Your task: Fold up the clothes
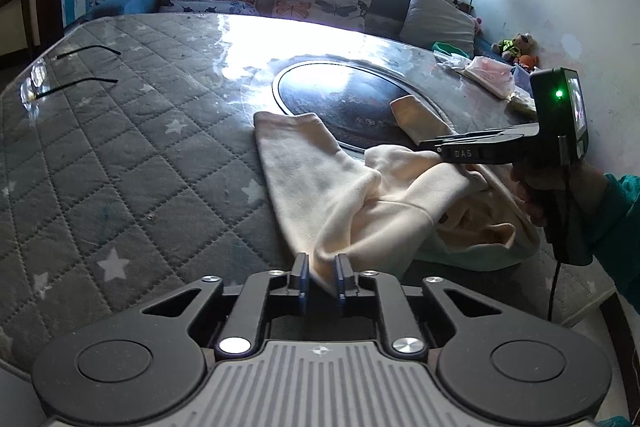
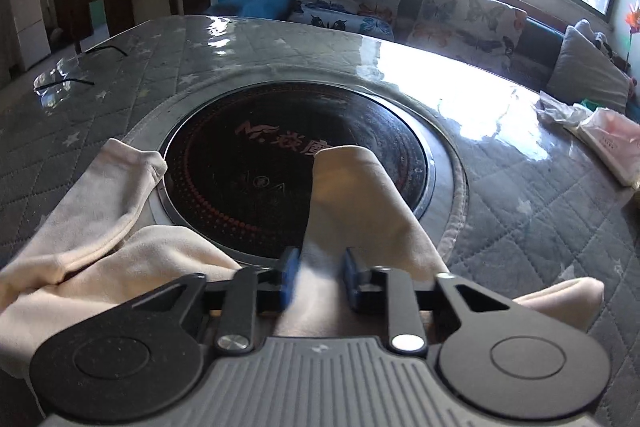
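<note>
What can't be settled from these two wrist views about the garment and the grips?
- Left gripper, left wrist view: cream garment lies between the fingers; whether they pinch it is unclear.
- Right gripper, right wrist view: motion blur on the blue fingertips hides contact.
- Garment type: bunched folds hide its shape.
- Glasses: glare, too small.

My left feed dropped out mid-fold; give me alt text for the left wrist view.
The left gripper has a cream garment edge between its parted blue pads, while the right gripper pinches a bunched fold farther along it. The garment lies crumpled on a grey quilted table cover, one sleeve reaching onto the round black cooktop.
</note>
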Motion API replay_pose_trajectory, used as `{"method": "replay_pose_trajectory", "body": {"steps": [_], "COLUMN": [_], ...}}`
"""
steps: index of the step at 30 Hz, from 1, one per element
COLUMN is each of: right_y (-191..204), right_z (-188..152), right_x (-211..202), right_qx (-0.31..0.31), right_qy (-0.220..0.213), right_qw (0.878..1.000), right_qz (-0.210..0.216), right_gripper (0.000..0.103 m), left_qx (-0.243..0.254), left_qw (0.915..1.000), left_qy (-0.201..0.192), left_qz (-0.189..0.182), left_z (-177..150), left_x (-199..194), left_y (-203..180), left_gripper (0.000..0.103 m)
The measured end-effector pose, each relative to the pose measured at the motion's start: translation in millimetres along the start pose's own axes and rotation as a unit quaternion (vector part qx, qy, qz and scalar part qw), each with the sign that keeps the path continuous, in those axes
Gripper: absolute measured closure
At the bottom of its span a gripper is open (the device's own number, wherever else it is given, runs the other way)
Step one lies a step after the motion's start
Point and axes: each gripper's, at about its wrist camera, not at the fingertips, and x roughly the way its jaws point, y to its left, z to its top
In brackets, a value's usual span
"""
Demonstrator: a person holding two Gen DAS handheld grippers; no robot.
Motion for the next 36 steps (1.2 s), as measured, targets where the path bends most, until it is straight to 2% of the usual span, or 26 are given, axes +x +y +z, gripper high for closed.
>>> {"method": "replay_pose_trajectory", "body": {"steps": [1,3,5,11,17,21,27,33,36], "right_y": [0,-2,-3,-13,-33,-54,-84,-113,-120], "right_z": [-1,-2,-3,-4,-15,-37,-87,-137,-153], "right_x": [-1,-3,-8,-44,-98,-141,-183,-193,-192], "right_qx": [-0.001,-0.006,-0.008,-0.012,0.001,0.016,0.069,0.132,0.153], "right_qy": [-0.003,-0.011,-0.023,-0.085,-0.143,-0.168,-0.151,-0.1,-0.071], "right_qw": [1.0,1.0,1.0,0.995,0.986,0.976,0.96,0.947,0.947], "right_qz": [-0.002,-0.01,-0.015,-0.044,-0.085,-0.141,-0.224,-0.274,-0.274], "right_gripper": [0.096,0.097,0.098,0.099,0.099,0.099,0.099,0.099,0.099], "left_qx": [0.002,0.008,0.013,0.019,0.031,0.048,0.062,0.076,0.078], "left_qw": [1.0,0.9999,0.9996,0.9986,0.9976,0.997,0.9965,0.9961,0.9963], "left_qy": [-0.004,-0.013,-0.024,-0.047,-0.062,-0.06,-0.053,-0.04,-0.03], "left_qz": [0.001,0.003,0.008,0.015,0.0,-0.008,-0.017,-0.019,-0.019], "left_z": [1,3,7,22,41,53,68,74,73], "left_x": [-2,-7,-10,-11,5,23,48,66,73], "left_y": [0,1,1,2,-6,-15,-26,-34,-36], "left_gripper": [0.084,0.073,0.068,0.06,0.058,0.058,0.058,0.058,0.058]}}
